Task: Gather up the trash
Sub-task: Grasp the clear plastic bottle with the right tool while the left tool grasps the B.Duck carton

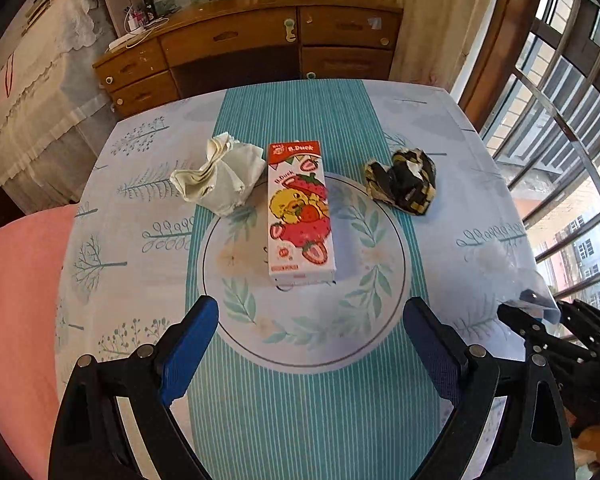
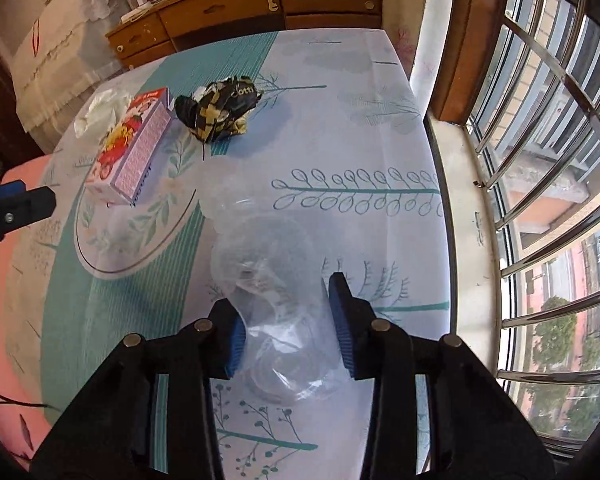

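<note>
Three pieces of trash lie on the table: a crumpled white tissue [image 1: 220, 178] [image 2: 100, 106], a strawberry drink carton [image 1: 300, 212] [image 2: 130, 150] lying flat, and a crumpled black-and-yellow wrapper [image 1: 402, 182] [image 2: 220, 108]. My left gripper [image 1: 310, 308] hangs open just short of the carton's near end, nothing between its blue pads. A clear plastic bag [image 2: 276, 264] [image 1: 496, 260] sits crumpled at the table's right side. My right gripper [image 2: 280, 296] [image 1: 540, 316] is shut on it, the film bunched between both pads.
The table wears a white and teal printed cloth [image 1: 308, 400]. A window with metal bars [image 2: 540, 160] runs close along the right edge. A wooden desk with drawers [image 1: 260, 40] stands behind the table, and pink fabric [image 1: 16, 300] lies at the left.
</note>
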Available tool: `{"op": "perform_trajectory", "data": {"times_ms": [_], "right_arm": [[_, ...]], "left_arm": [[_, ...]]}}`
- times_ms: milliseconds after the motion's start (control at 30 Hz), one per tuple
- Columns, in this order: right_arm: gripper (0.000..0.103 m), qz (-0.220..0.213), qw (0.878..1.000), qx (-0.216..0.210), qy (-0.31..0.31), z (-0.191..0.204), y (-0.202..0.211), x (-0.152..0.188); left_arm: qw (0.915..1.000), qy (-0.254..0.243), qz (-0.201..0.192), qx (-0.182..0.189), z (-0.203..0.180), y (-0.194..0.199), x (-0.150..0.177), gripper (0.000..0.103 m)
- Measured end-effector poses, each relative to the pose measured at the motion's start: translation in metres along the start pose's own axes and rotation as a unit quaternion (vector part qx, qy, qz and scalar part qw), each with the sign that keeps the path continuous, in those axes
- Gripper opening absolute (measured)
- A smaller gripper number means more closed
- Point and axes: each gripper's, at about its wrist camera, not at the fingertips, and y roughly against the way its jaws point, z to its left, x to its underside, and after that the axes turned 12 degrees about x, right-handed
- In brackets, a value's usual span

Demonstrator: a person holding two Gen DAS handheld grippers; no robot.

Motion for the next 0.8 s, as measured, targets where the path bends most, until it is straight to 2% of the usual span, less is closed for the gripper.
{"op": "perform_trajectory", "data": {"times_ms": [133,333,600,667,800], "right_arm": [[0.034,-0.001,1.000,-0.022,-0.011,0.002,-0.002,-0.014],[0.034,0.010,0.999,-0.036,-0.026,0.002,-0.001,-0.017],[0.034,0.021,0.998,-0.043,-0.036,0.004,-0.010,-0.018],[0.034,0.024,0.998,-0.045,-0.040,0.005,-0.012,-0.019],[0.034,0.026,0.998,-0.047,-0.042,0.008,-0.016,-0.019]], "left_arm": [[0.9998,0.019,0.008,-0.006,0.013,-0.024,-0.028,0.095],[0.9987,0.031,0.036,-0.017,0.020,-0.067,-0.056,0.095],[0.9963,0.040,0.065,-0.041,0.019,-0.109,-0.067,0.092],[0.9957,0.040,0.072,-0.043,0.018,-0.117,-0.067,0.076],[0.9940,0.055,0.090,-0.032,0.021,-0.132,-0.066,0.055]]}}
